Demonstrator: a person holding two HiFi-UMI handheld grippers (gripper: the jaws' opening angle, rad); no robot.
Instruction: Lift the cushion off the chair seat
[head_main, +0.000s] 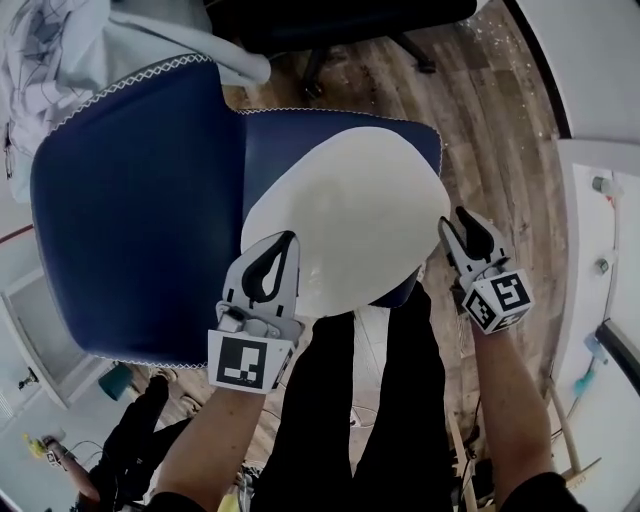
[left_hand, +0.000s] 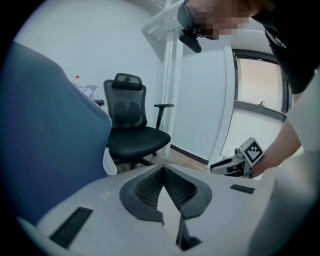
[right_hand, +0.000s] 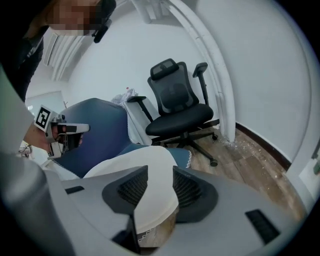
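A round white cushion (head_main: 345, 215) lies on the seat of a dark blue chair (head_main: 140, 220) with white stitched trim. My left gripper (head_main: 288, 240) hangs over the cushion's front left edge. Its fingertips meet, and in the left gripper view (left_hand: 162, 169) no cushion shows beyond them. My right gripper (head_main: 455, 220) is at the cushion's right edge. In the right gripper view its jaws (right_hand: 160, 170) stand apart, with the cushion's (right_hand: 150, 190) stitched edge lying in the gap. Each gripper also shows in the other's view: the right gripper (left_hand: 232, 165) and the left gripper (right_hand: 65, 131).
A black office chair (head_main: 340, 20) stands just behind the blue one on the wood floor (head_main: 490, 130). The person's dark legs (head_main: 370, 400) are at the seat's front. White cloth (head_main: 50, 50) lies back left, and white furniture (head_main: 600, 200) is on the right.
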